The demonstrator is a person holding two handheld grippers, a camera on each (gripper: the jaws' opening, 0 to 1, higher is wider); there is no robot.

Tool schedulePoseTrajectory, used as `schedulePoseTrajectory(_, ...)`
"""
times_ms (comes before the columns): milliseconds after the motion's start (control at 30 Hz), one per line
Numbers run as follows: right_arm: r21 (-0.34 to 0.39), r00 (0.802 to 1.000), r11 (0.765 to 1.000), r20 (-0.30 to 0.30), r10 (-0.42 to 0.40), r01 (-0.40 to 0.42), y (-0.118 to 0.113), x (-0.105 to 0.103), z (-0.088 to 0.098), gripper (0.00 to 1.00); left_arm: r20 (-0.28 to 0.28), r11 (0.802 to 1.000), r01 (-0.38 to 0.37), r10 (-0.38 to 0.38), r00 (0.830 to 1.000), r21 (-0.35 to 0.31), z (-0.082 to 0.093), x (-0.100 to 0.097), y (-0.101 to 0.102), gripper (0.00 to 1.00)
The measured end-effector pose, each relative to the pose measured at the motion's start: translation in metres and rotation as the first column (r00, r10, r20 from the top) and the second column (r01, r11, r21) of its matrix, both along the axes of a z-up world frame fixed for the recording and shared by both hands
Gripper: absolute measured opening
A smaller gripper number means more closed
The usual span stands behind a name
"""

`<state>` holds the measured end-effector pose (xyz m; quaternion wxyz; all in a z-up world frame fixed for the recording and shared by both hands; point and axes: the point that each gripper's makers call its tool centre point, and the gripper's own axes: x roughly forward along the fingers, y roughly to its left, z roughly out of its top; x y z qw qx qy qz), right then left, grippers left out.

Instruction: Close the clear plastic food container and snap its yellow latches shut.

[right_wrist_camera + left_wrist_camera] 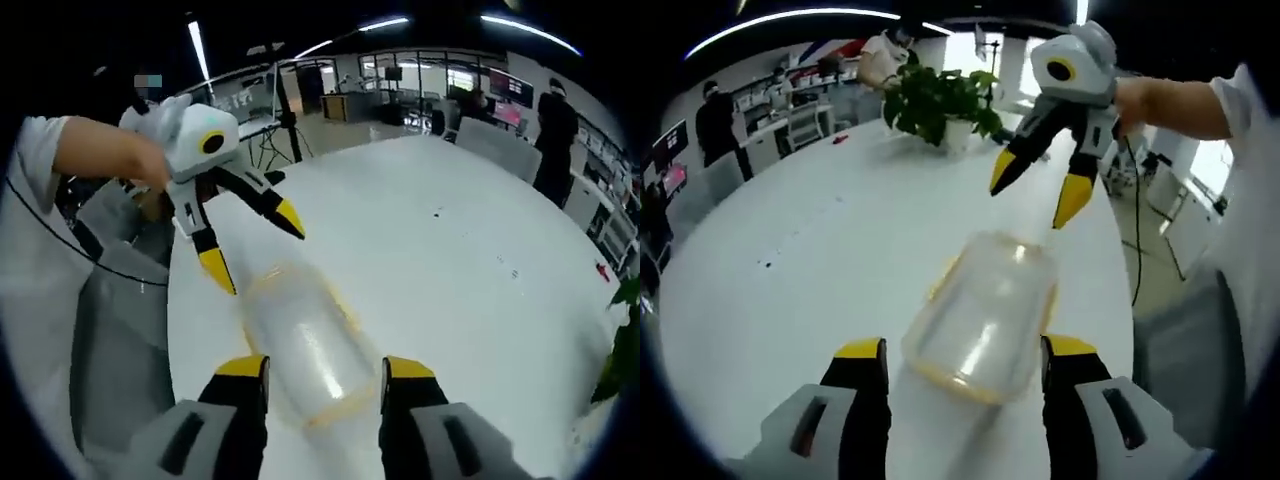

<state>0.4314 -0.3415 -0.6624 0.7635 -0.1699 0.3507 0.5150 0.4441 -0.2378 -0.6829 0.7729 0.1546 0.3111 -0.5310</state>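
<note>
Looking like the approach step, both grippers, left [965, 365] and right [325, 385], hang wide open around the container [985, 315], latches next.

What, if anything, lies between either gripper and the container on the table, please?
Nothing visible does. The container lies on bare white table, just ahead of the open left gripper, with the open right gripper hovering beyond it. The plant stands well behind.

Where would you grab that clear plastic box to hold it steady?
Probably across its two long sides. The clear container lies lengthwise between the left gripper jaws, so closing them from this near end would pinch its narrow width, below the yellow rim.
</note>
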Motion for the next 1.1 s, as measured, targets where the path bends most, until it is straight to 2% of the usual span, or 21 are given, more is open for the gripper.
schedulePoseTrajectory(33,0.018,0.999,0.999,0.023,0.037,-0.037,0.004,-0.002,0.004,0.39,0.008,1.000,0.006,-0.005,1.000,-0.006,0.002,0.001,0.000,0.54)
schedulePoseTrajectory(167,0.037,0.991,0.992,0.055,0.119,-0.121,0.013,-0.011,0.010,0.38,0.024,0.997,0.060,-0.059,0.998,-0.046,0.012,-0.003,-0.008,0.47)
schedulePoseTrajectory(267,-0.008,0.980,0.985,0.097,0.174,-0.174,0.016,-0.011,0.006,0.36,0.046,0.994,0.110,-0.109,0.993,-0.021,0.011,-0.005,-0.012,0.46)
schedulePoseTrajectory(400,0.015,0.978,0.981,0.082,0.193,-0.195,0.024,-0.015,0.005,0.37,0.055,0.985,0.168,-0.165,0.985,-0.046,0.014,-0.011,-0.024,0.40)
schedulePoseTrajectory(500,-0.013,0.970,0.974,0.088,0.228,-0.228,0.026,-0.018,-0.002,0.35,0.064,0.980,0.190,-0.186,0.980,-0.058,0.016,-0.012,-0.033,0.37)
schedulePoseTrajectory(733,-0.025,0.964,0.967,0.079,0.255,-0.254,0.035,-0.017,-0.012,0.35,0.060,0.972,0.232,-0.231,0.971,-0.025,0.003,-0.017,-0.046,0.29)
schedulePoseTrajectory(867,-0.031,0.958,0.961,0.069,0.278,-0.276,0.038,-0.018,-0.016,0.31,0.052,0.966,0.259,-0.257,0.965,-0.026,-0.002,-0.023,-0.053,0.29)
schedulePoseTrajectory(1033,-0.039,0.956,0.957,0.055,0.288,-0.286,0.039,-0.016,-0.022,0.34,0.054,0.955,0.295,-0.295,0.954,0.005,-0.009,-0.028,-0.054,0.28)
schedulePoseTrajectory(1100,-0.037,0.955,0.956,0.050,0.291,-0.289,0.041,-0.015,-0.025,0.33,0.059,0.955,0.297,-0.298,0.953,0.017,-0.013,-0.027,-0.054,0.27)
